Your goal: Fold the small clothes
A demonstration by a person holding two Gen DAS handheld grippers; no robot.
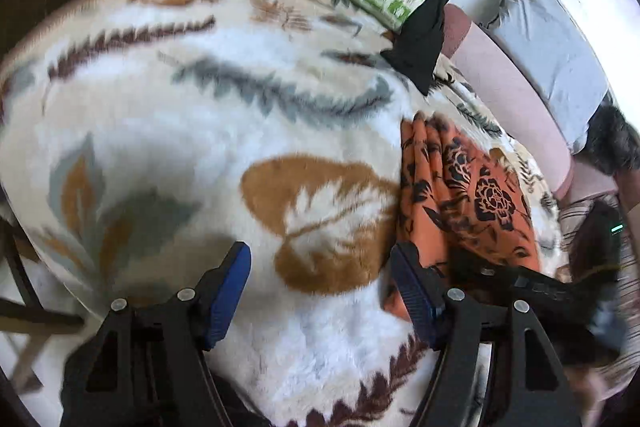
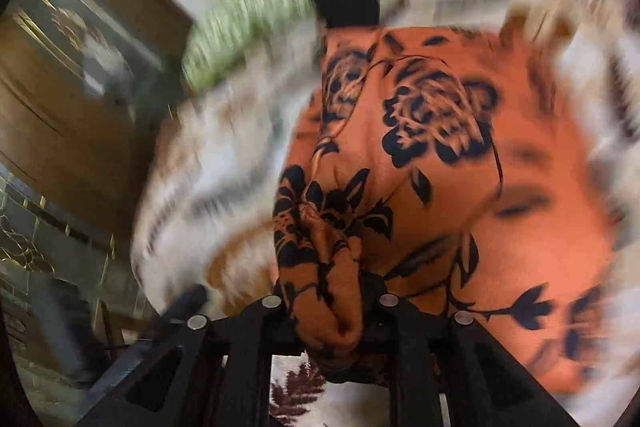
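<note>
Hidden: right gripper's (image 2: 326, 311) pads, buried in bunched orange floral cloth (image 2: 440, 187) they pinched.
Blurred: fleecy leaf-print blanket (image 1: 200, 115) under cloth.
Left gripper (image 1: 320, 291): wide, empty, beside cloth.

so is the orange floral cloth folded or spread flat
Neither fully: the orange floral cloth is bunched, one gathered edge pinched in the right gripper, the rest draped loosely over the leaf-print blanket.
</note>
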